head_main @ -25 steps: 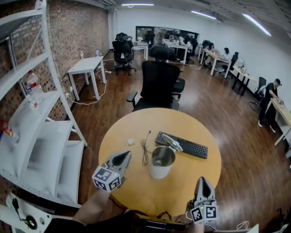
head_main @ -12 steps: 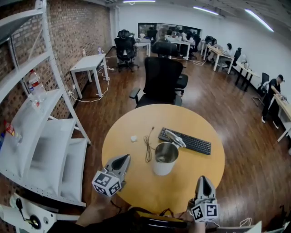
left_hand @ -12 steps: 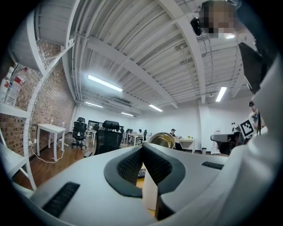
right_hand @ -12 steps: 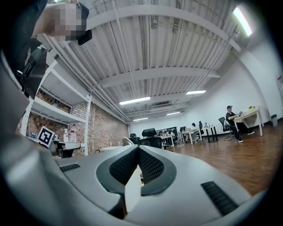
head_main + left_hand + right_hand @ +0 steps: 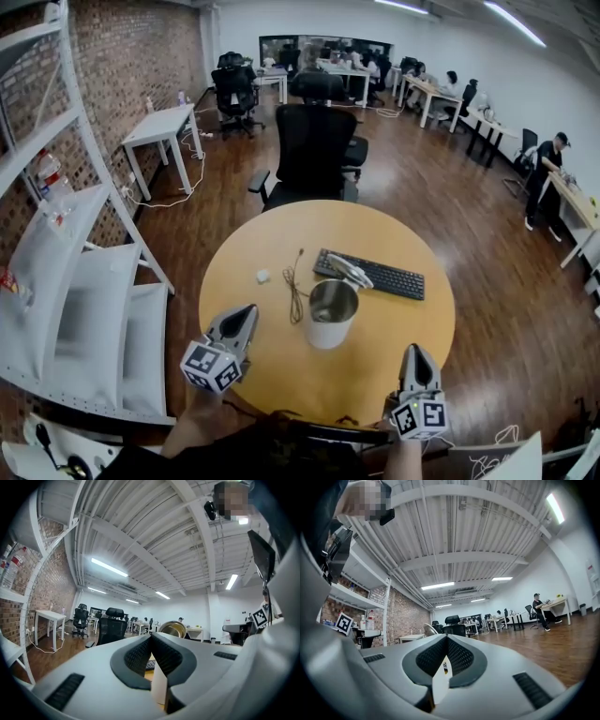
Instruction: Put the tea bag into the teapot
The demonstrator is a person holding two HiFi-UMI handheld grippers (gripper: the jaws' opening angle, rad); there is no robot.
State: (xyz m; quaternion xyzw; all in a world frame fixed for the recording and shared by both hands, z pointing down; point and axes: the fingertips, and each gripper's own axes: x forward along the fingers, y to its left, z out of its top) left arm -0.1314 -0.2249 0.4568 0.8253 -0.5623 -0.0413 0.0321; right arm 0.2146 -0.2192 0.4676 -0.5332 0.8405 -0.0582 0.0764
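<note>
Left gripper [image 5: 247, 311]: jaws pressed together at the tips, nothing pinched. Pointing level, aimed far-right toward the teapot [image 5: 332, 317]. Marker cube [image 5: 213, 366] at its near end. Bare forearm [image 5: 190, 424] behind that, coming in from the near edge and angled the same way. Held over the near-left part of the worktop [image 5: 272, 375], apart from the teapot.

Right gripper [image 5: 418, 350]: tips together too, nothing gripped in its own view. Level, pointing straight away, over the near-right rim of the worktop. Wrist [image 5: 403, 461] barely in frame at the near edge. Well apart from the teapot, to its right and nearer.

Teapot: white body, metal rim, lid [image 5: 349, 270] swung open on the far side. Upright near the centre of the round yellow worktop. In the left gripper view, metal rim just above the closed tips, white body visible through the gap below them.

Tea bag [image 5: 263, 277]: small, white, lying flat on the worktop, left of the teapot and a bit farther. Not in the pot, touched by neither gripper.

Thin dark cable [image 5: 295, 291] between tea bag and teapot. Black keyboard [image 5: 380, 277] just beyond the teapot, toward the right.

Further out: black office chair [image 5: 314, 150] at the worktop's far edge, white shelf unit [image 5: 84, 281] along the brick wall on the left, people at desks at the far end of the room.
</note>
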